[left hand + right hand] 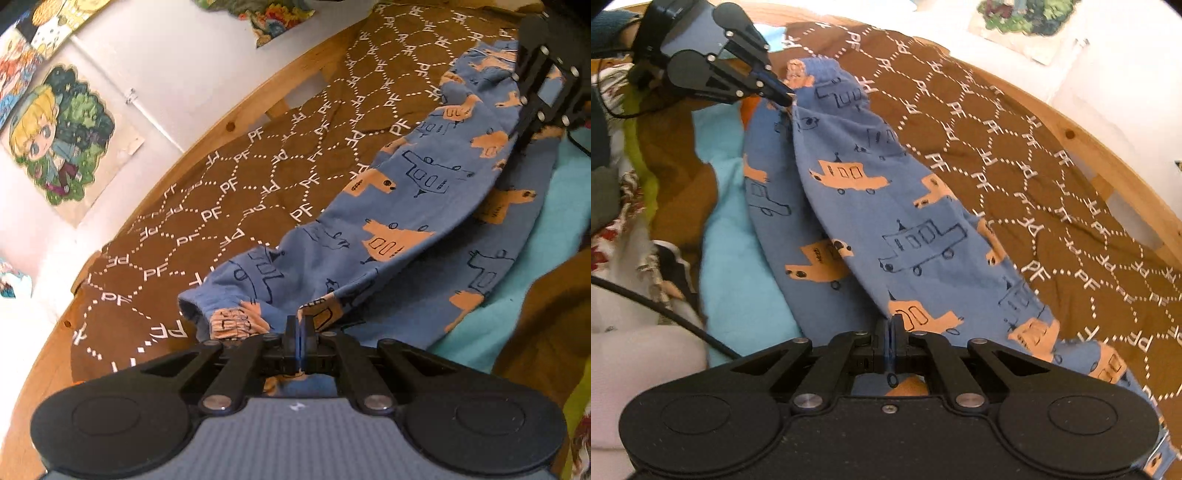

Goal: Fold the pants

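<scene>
My left gripper (pixel 300 334): jaws pressed together, blue fabric of pants (pixel 388 221) pinched between fingertips near elastic end. Seen from right wrist view, same gripper (pixel 785 96) reaches in from upper left, fingers angled down to right, tips converged on cloth edge. My right gripper (pixel 891 334): jaws likewise closed tight, fold of fabric sandwiched between pads. From left wrist view it (pixel 517 138) sits at upper right, pointing down-left (only linkage visible, tips partly hidden). Grippers well apart, facing each other.
</scene>
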